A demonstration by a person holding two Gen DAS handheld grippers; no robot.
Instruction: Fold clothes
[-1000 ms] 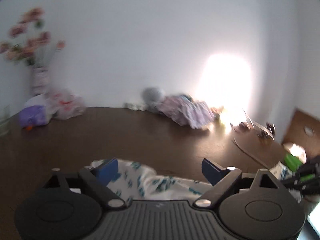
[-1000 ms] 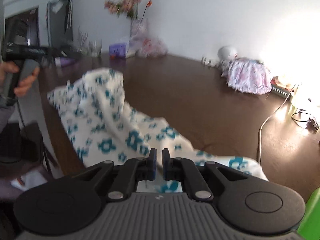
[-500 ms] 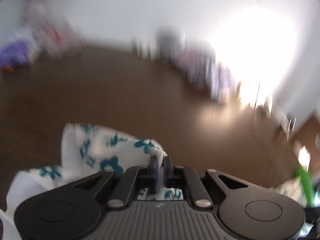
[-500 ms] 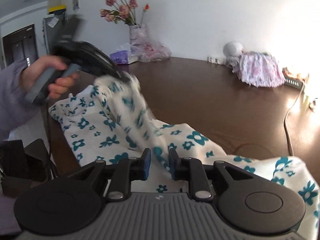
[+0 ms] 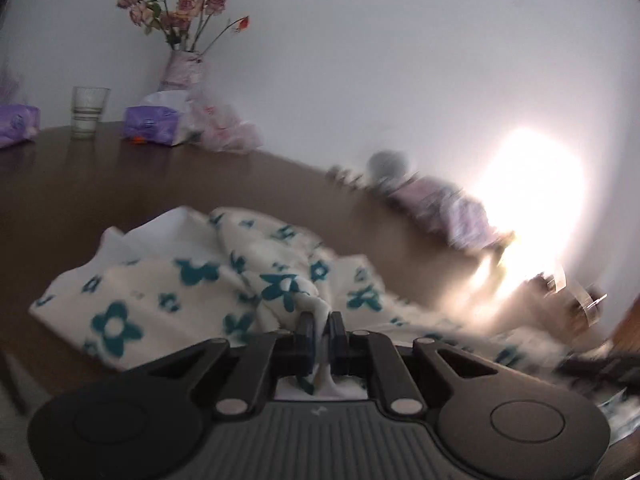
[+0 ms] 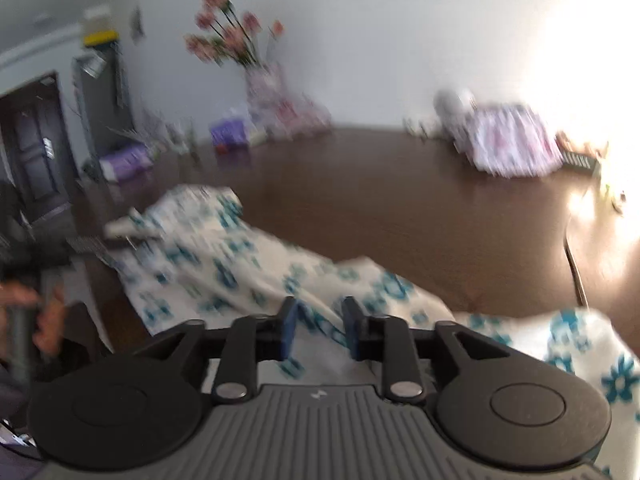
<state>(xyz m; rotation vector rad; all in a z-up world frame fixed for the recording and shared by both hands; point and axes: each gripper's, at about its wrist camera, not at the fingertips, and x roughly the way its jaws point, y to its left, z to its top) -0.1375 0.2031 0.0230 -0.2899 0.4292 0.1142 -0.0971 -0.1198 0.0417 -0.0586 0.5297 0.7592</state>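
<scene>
Left wrist view: on a dark wooden table, a patterned vase of pink roses stands by the wall with an empty-looking glass tumbler to its left, while nearer than the vase the left gripper pinches a bunched fold of a rumpled white garment printed with teal flowers. Right wrist view: the same vase of flowers appears blurred at the table's far edge, and the garment sprawls across the near tabletop in front of it, its cloth lying between the right gripper jaws, which are opening and no longer press it.
</scene>
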